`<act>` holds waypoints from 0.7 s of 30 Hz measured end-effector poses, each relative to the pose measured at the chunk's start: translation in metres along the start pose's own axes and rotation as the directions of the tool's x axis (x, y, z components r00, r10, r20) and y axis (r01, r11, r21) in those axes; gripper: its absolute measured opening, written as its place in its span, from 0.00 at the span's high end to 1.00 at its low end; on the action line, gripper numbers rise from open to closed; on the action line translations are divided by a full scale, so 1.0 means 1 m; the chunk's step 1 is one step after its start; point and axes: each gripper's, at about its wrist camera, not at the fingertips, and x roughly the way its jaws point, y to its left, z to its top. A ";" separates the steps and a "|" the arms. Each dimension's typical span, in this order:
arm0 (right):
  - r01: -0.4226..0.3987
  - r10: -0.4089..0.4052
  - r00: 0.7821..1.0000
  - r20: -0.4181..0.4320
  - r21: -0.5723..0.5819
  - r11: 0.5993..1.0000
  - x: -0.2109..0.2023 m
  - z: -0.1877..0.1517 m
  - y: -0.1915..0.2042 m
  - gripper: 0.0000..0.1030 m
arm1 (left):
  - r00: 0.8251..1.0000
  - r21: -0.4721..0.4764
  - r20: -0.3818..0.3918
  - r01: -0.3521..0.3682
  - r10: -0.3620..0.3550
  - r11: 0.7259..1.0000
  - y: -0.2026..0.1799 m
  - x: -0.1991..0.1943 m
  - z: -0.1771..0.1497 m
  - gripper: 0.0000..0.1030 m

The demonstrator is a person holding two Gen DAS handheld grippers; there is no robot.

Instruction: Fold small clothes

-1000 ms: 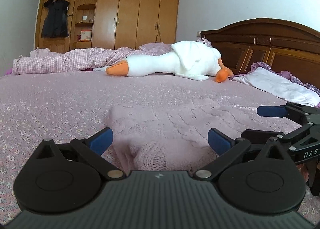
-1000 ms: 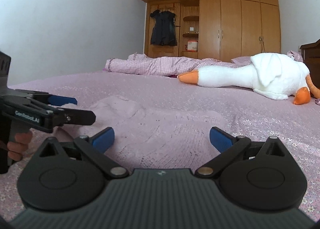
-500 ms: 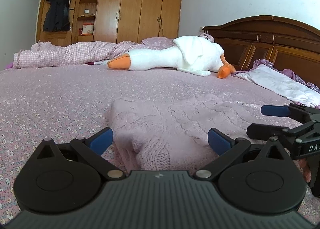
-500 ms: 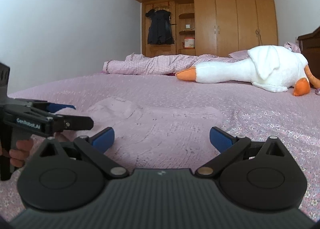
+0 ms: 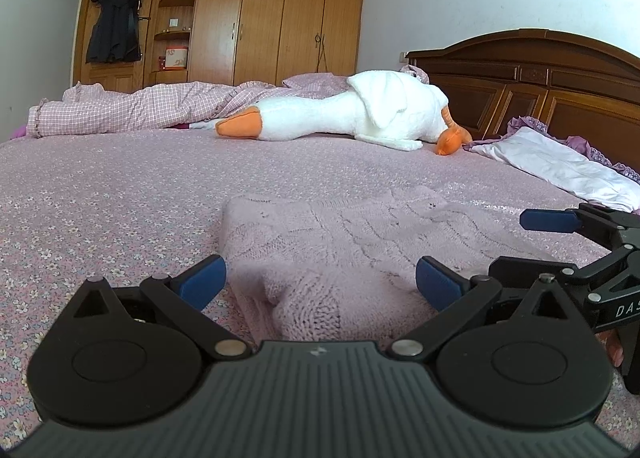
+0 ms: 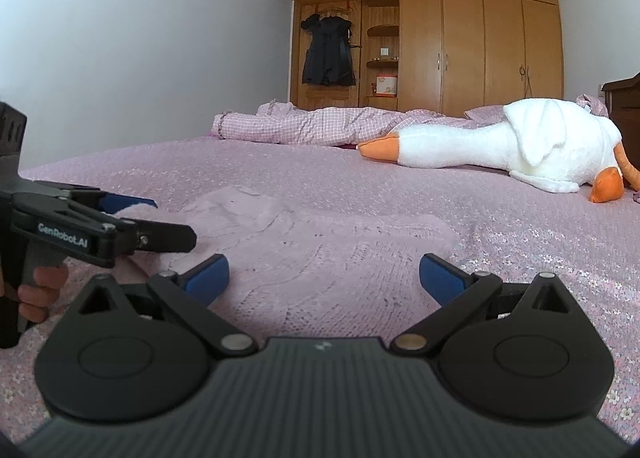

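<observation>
A small pale pink knitted sweater [image 5: 344, 234] lies flat on the pink flowered bedspread [image 5: 100, 193]. In the left wrist view my left gripper [image 5: 320, 282] is open, low over the sweater's near edge, with a knitted bulge between its blue pads. My right gripper [image 5: 532, 242] shows at the right edge of that view, open, beside the sweater's right side. In the right wrist view my right gripper [image 6: 324, 276] is open over the sweater [image 6: 320, 246]. The left gripper [image 6: 156, 219] enters from the left, open, a hand [image 6: 38, 292] on its handle.
A white plush goose [image 5: 352, 117] with orange beak and feet lies across the far bed. A pink checked quilt [image 5: 132, 109] lies behind it, a white pillow [image 5: 560, 165] at the right by the dark wooden headboard [image 5: 540, 85]. Wooden wardrobes [image 6: 460, 45] line the far wall.
Both grippers stay open over the sweater. Each camera has tilted or dropped slightly, so the bed and goose sit a little lower in view; the sweater has not moved.
</observation>
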 end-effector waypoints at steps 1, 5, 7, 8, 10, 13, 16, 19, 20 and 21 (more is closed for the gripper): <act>0.001 -0.001 1.000 0.000 -0.001 1.000 0.000 0.000 0.000 0.00 | 1.000 0.000 0.000 0.000 0.000 1.000 0.000 0.000 0.000 0.00; 0.001 -0.001 1.000 -0.003 -0.001 1.000 0.001 0.000 0.001 0.00 | 1.000 0.000 -0.001 0.000 0.000 1.000 0.000 0.000 0.000 0.00; 0.001 -0.001 1.000 -0.004 0.000 1.000 0.001 -0.001 0.000 0.00 | 1.000 0.000 -0.001 0.000 0.000 1.000 0.000 0.000 0.000 0.00; 0.001 -0.001 1.000 -0.005 0.001 1.000 0.001 -0.001 0.000 0.00 | 1.000 0.000 -0.001 0.000 0.000 1.000 0.000 0.000 0.000 0.00; 0.001 -0.001 1.000 -0.006 0.001 1.000 0.001 -0.001 0.000 0.00 | 1.000 0.000 -0.001 0.000 0.000 1.000 0.000 0.000 0.000 0.00; 0.001 -0.001 1.000 -0.009 0.001 1.000 0.001 -0.001 0.000 0.00 | 1.000 -0.002 -0.004 0.003 -0.003 1.000 0.002 0.001 -0.001 0.00; 0.001 -0.001 1.000 -0.010 0.001 1.000 0.002 0.000 0.000 0.00 | 1.000 0.000 -0.004 0.001 -0.001 1.000 0.002 0.002 -0.001 0.00; 0.001 -0.001 1.000 -0.010 0.002 1.000 0.002 0.000 0.000 0.00 | 1.000 0.003 -0.003 0.001 -0.001 1.000 0.004 0.003 -0.002 0.00; 0.001 -0.001 1.000 -0.011 0.002 1.000 0.002 0.000 0.000 0.00 | 1.000 0.003 -0.003 0.002 -0.002 1.000 0.004 0.003 -0.002 0.00; 0.001 -0.001 1.000 -0.010 0.002 1.000 0.002 0.000 0.000 0.00 | 1.000 0.003 -0.004 0.002 -0.002 1.000 0.004 0.003 -0.002 0.00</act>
